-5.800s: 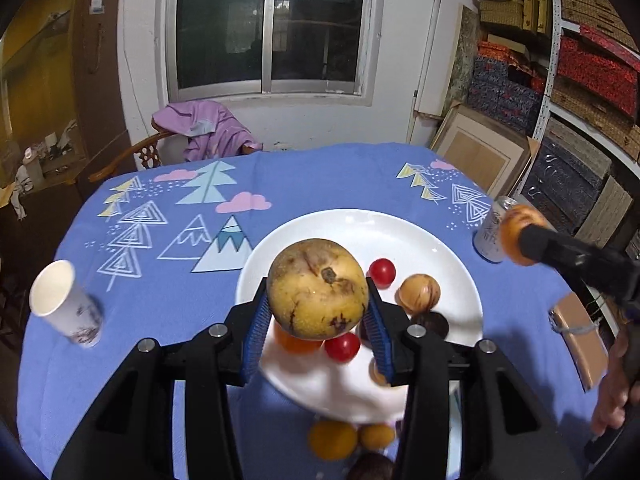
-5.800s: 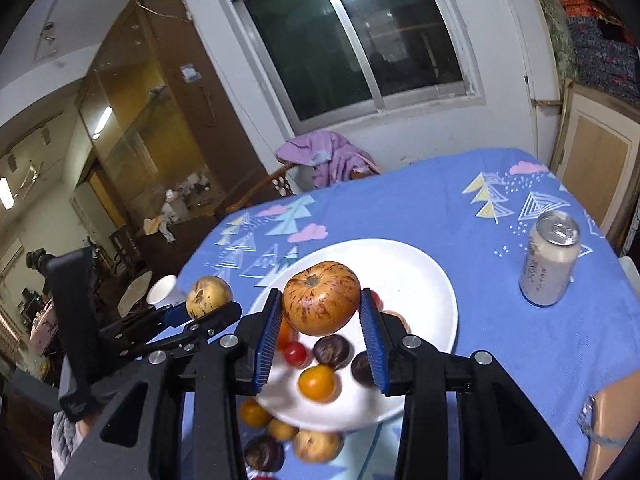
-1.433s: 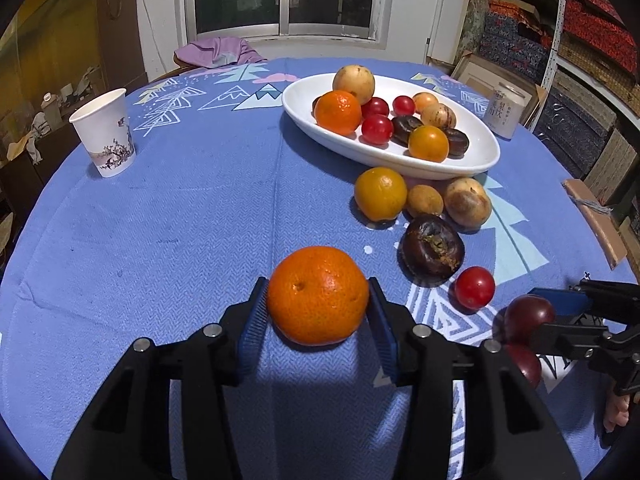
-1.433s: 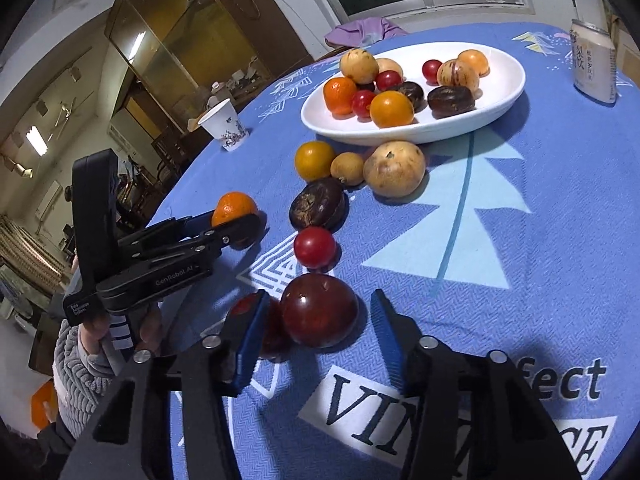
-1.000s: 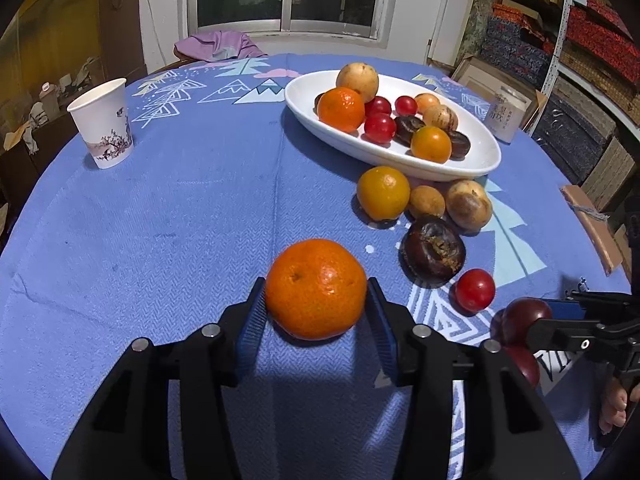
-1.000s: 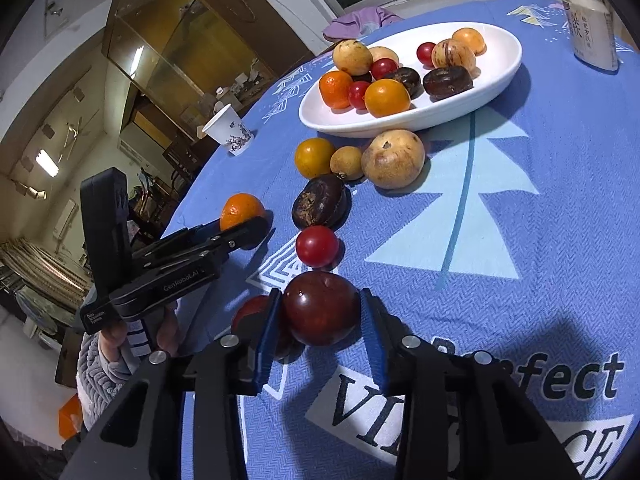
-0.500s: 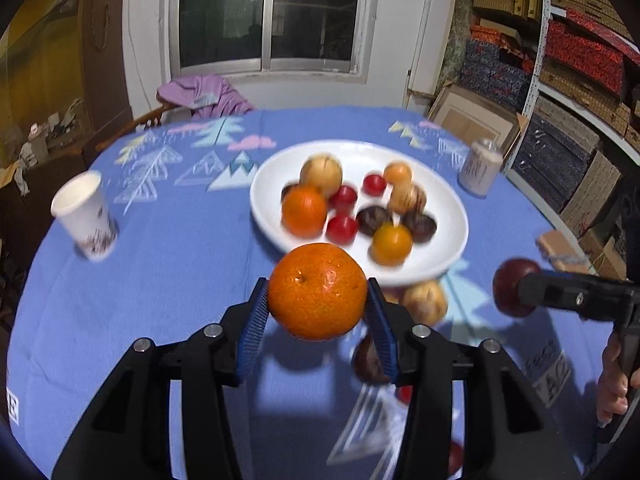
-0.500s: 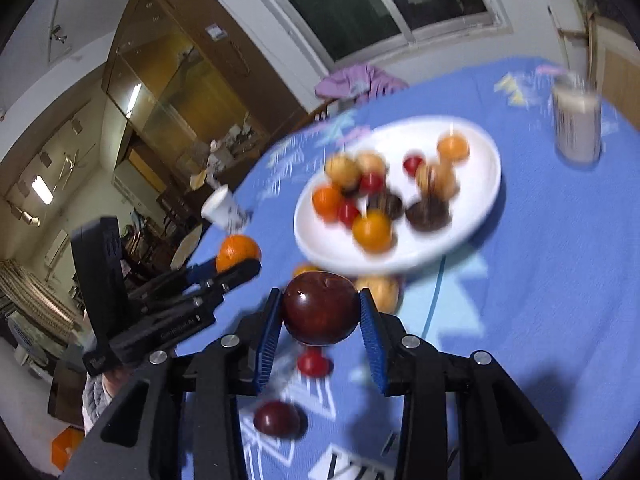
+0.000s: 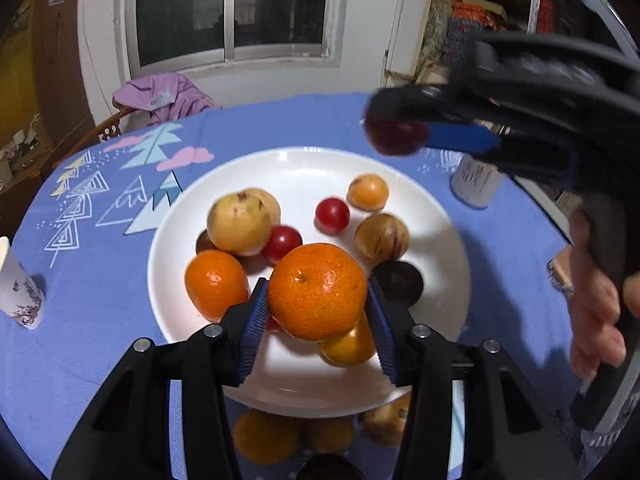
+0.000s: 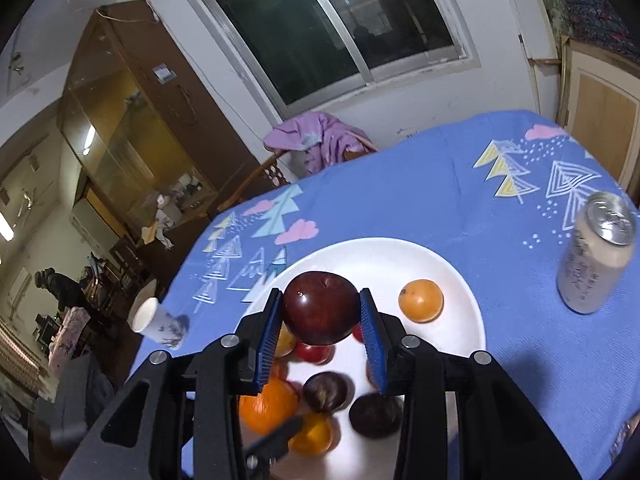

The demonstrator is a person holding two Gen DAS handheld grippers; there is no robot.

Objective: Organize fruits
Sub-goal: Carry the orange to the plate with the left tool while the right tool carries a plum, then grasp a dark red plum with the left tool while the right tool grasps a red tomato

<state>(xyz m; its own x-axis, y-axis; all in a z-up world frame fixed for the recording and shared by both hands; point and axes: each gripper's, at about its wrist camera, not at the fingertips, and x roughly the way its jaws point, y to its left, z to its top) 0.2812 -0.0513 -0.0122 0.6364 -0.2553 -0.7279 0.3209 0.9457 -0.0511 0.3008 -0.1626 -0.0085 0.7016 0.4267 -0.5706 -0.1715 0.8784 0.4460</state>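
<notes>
Gripped between the blue pads of the left gripper (image 9: 317,322), an orange (image 9: 317,291) is held above the white plate (image 9: 448,240), the narrow-set jaws pressed on its sides. A small yellow-orange fruit (image 9: 349,346) at 5 o'clock of the orange is half hidden behind it, and a red fruit at its 7 o'clock is almost wholly covered by the left pad. Below the plate's near rim, at 6 o'clock in the left wrist view, several fruits on the blue tablecloth (image 9: 100,280) are seen only dimly between the gripper's arms, and their kind cannot be told.

A dark red plum (image 10: 320,307) is clamped between the pads of the right gripper (image 10: 320,336), over the plate's middle; in the left wrist view the same plum (image 9: 396,136) and gripper are blurred at 2 o'clock, and the hand (image 9: 596,300) on its handle is partly cut by the frame edge. Fruits under the plum are partly covered. A can (image 10: 592,260) stands at 3 o'clock of the plate, and a paper cup (image 10: 160,322) at 9 o'clock, blurred
</notes>
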